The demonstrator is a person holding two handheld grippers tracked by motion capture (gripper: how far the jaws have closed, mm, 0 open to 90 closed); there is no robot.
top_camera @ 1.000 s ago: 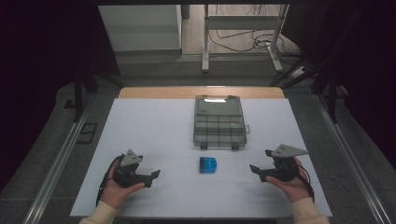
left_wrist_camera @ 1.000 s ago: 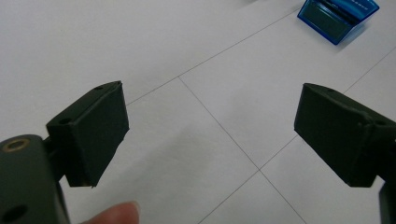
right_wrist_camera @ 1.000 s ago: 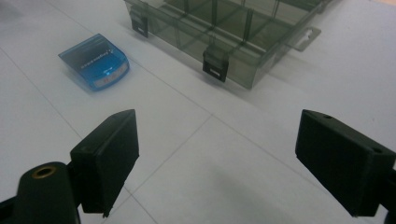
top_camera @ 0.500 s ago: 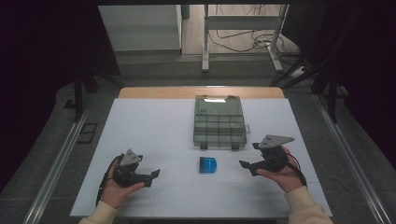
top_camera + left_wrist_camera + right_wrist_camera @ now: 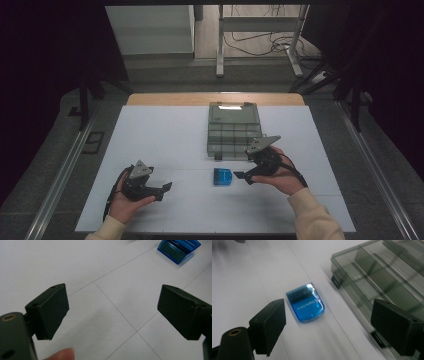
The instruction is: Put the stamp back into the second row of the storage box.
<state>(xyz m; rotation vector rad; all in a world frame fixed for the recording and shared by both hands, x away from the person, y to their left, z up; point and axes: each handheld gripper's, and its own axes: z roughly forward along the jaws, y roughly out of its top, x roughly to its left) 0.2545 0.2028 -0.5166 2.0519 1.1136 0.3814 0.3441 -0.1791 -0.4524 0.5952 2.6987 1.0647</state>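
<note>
Right tongs (image 5: 241,176) have moved in from the right edge of the frame toward the centre since a second ago, and now they hover just right of the small blue case (image 5: 222,176), with jaws spread wide and nothing between them. In the right gripper view the blue case (image 5: 305,302) lies ahead between the two jaws, a little blurred, so I judge a grasp of it is being prepared. Left tongs (image 5: 165,188) have stayed low at the lower left of the frame, also wide and empty, with the bench (image 5: 50,262) under them.

The blue case is shut; its content I cannot tell. Just behind it, at the centre of the frame, sits the grey compartment box (image 5: 233,131) with its clear lid closed. Its compartments look empty, as far as the tinted lid allows.
</note>
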